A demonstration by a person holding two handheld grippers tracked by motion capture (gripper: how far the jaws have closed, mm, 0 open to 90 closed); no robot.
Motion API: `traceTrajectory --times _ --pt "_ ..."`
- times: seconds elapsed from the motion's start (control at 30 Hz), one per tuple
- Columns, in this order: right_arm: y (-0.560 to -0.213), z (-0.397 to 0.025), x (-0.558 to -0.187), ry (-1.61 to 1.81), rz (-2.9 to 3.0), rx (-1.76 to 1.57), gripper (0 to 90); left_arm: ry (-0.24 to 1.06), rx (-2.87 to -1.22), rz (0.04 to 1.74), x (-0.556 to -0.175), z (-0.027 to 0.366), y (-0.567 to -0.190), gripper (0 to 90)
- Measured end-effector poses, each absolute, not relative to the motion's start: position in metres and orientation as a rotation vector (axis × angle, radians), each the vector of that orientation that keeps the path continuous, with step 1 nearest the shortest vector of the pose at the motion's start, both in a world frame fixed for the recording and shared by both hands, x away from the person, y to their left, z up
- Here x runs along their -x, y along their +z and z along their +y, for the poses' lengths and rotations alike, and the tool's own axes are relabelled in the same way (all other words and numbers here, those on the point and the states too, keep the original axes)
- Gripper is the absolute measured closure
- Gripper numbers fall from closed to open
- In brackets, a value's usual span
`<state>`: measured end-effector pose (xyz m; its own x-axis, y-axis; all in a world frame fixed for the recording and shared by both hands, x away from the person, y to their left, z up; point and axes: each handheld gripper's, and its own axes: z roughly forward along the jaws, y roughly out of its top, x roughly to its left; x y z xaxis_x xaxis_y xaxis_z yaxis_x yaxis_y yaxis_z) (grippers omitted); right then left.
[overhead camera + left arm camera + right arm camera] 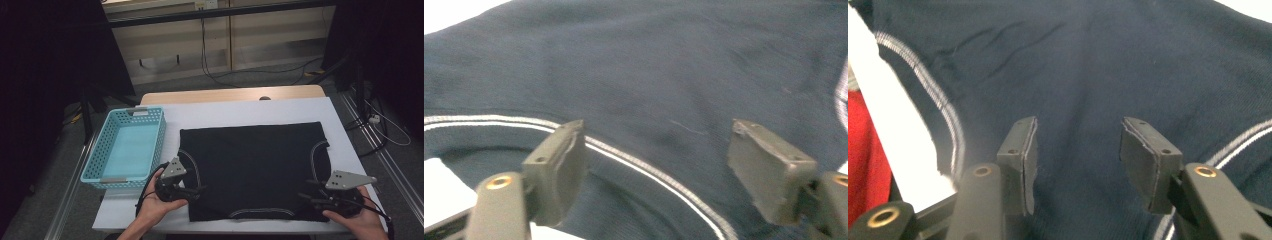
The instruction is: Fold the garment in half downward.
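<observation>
**Both grippers poised over the near corners of a dark garment**

High view: a dark sleeveless garment (255, 167) lies flat on the white table (240, 110), filling the centre and lower middle of the frame, with its pale-stitched neckline at the bottom edge and an armhole on each side. At the lower left of the frame, the left gripper (192, 190) sits in the person's left hand (152, 202), its tips over the garment's near left corner beside the armhole seam. At the lower right, the right gripper (309, 197) is held by the right hand (357, 220), its tips over the near right corner. A light blue basket (105, 150) stands on the left part of the table, just beside the garment's left edge but apart from it.

Left gripper view: the jaws stand wide apart above the dark fabric, with a pale stitched seam curving under them across the lower half of the frame; nothing lies between the pads.

Right gripper view: the jaws are likewise spread, cloth showing in the gap between them, a stitched edge running down the left of the frame beside white table.
</observation>
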<state>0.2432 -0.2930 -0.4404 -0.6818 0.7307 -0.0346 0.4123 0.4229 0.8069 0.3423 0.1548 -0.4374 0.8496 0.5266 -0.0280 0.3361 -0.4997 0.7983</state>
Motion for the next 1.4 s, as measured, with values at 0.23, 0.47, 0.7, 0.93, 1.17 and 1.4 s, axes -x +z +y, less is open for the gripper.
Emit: traceTrajectory --times 0.23,0.47,0.7,0.93,1.17,1.4 --pt "-0.438 -0.283 -0.251 1.146 2.281 -0.954 39.9 0.341 -2.125 0.622 -0.360 0.150 -0.437 16.0" --pt "-0.436 -0.275 -0.256 1.182 2.250 -0.961 32.9 0.367 -2.089 0.647 -0.379 0.144 -0.433 11.7" --pt "-0.436 -0.264 -0.256 1.196 2.240 -0.949 30.7 0.389 -2.074 0.717 -0.400 0.147 -0.434 7.9" --pt "-0.433 -0.233 -0.263 1.216 2.244 -0.895 29.4 0.383 -2.068 0.749 -0.415 0.143 -0.434 7.0" --pt "-0.436 -0.200 -0.275 1.260 2.281 -0.868 21.8 0.414 -2.021 0.791 -0.430 0.145 -0.428 8.4" --pt "-0.442 -0.157 -0.281 1.302 2.345 -0.811 16.9 0.425 -2.011 0.805 -0.442 0.143 -0.425 10.1"
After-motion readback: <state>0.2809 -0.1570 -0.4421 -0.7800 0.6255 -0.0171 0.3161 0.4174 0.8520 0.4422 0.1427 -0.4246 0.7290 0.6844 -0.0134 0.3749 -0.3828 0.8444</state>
